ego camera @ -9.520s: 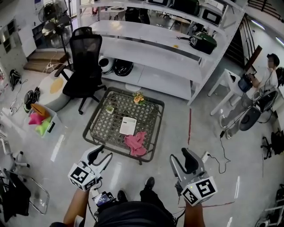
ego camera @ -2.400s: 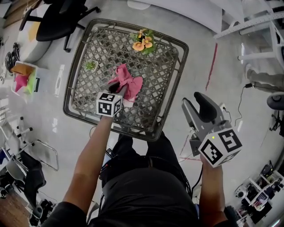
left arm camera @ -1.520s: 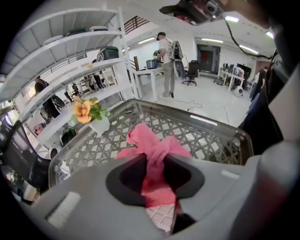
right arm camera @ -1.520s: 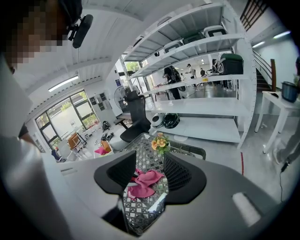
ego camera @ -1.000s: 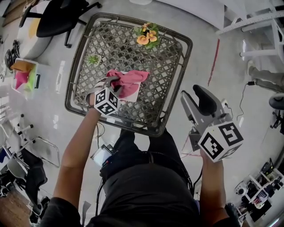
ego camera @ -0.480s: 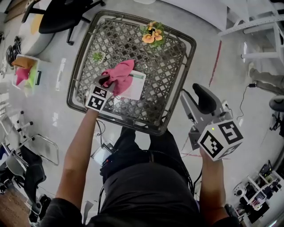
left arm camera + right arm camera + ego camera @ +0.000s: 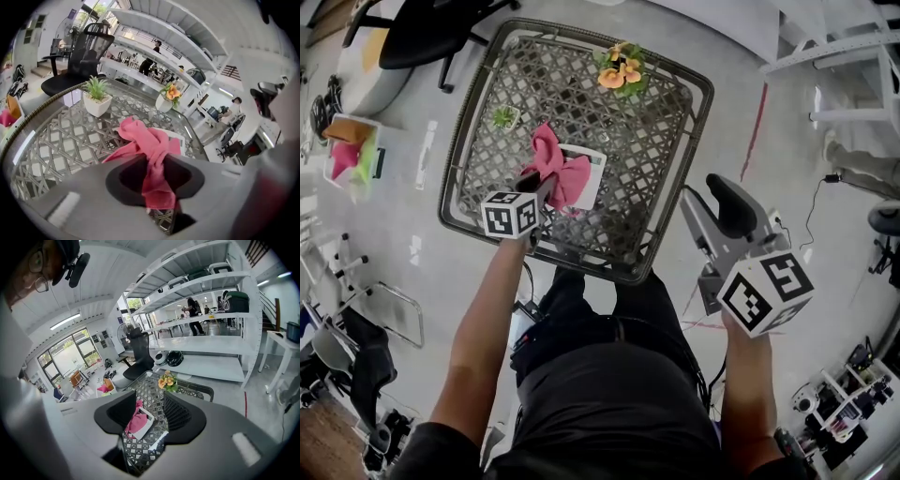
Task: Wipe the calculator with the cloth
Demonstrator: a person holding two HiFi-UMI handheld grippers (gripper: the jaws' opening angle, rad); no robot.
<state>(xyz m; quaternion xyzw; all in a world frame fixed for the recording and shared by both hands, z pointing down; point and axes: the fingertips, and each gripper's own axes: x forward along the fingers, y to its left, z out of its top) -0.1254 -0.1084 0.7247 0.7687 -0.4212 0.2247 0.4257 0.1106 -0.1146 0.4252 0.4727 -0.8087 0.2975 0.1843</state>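
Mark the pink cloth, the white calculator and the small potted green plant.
pink crumpled cloth [image 7: 549, 161], head view, bunched middle fold
flat white calculator [image 7: 593, 172], head view, uncovered right edge
small green plant in a white pot [image 7: 97, 105], left gripper view, pot's front

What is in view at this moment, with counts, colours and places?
cloth: one, pink, on the calculator
calculator: one, white, mid-table, partly under the cloth
table: one, grey lattice top, in front of the person
flower pot: one, orange blooms, far table edge
small plant: one, green, white pot, table's far left
office chair: one, black, beyond the table
left gripper: one, grey, shut on the cloth
right gripper: one, grey, open, empty, right of the table
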